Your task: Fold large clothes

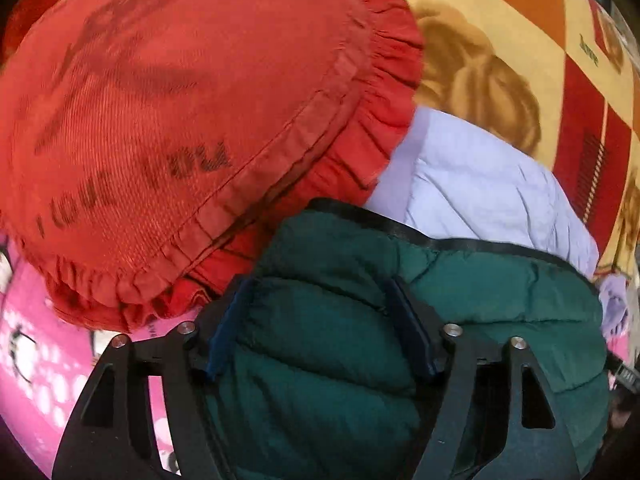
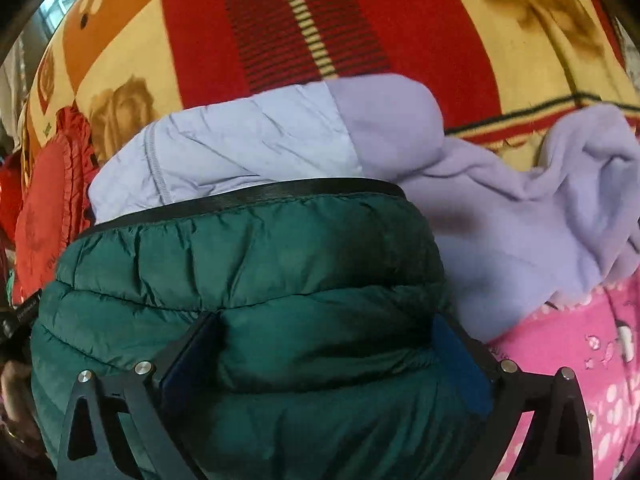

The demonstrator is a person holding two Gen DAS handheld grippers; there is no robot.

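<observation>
A dark green quilted puffer jacket (image 1: 500,300) (image 2: 240,248) with a black trimmed edge lies bunched on the bed right below both cameras. My left gripper (image 1: 318,292) straddles a puffy ridge of it near the jacket's left side; the fabric fills the gap between the spread fingers. My right gripper (image 2: 326,320) stands wide over the jacket's right part, with a fold bulging between its blue pads (image 2: 460,360). Behind the green jacket lies a pale lavender jacket (image 1: 472,184) (image 2: 240,140), its fleece lining (image 2: 520,220) spilling out to the right.
A red frilled pillow (image 1: 180,120) (image 2: 44,200) lies close on the left, touching the clothes. A red, orange and cream patterned blanket (image 1: 500,20) (image 2: 320,20) covers the bed behind. A pink printed sheet (image 1: 36,360) (image 2: 580,360) lies under the near side.
</observation>
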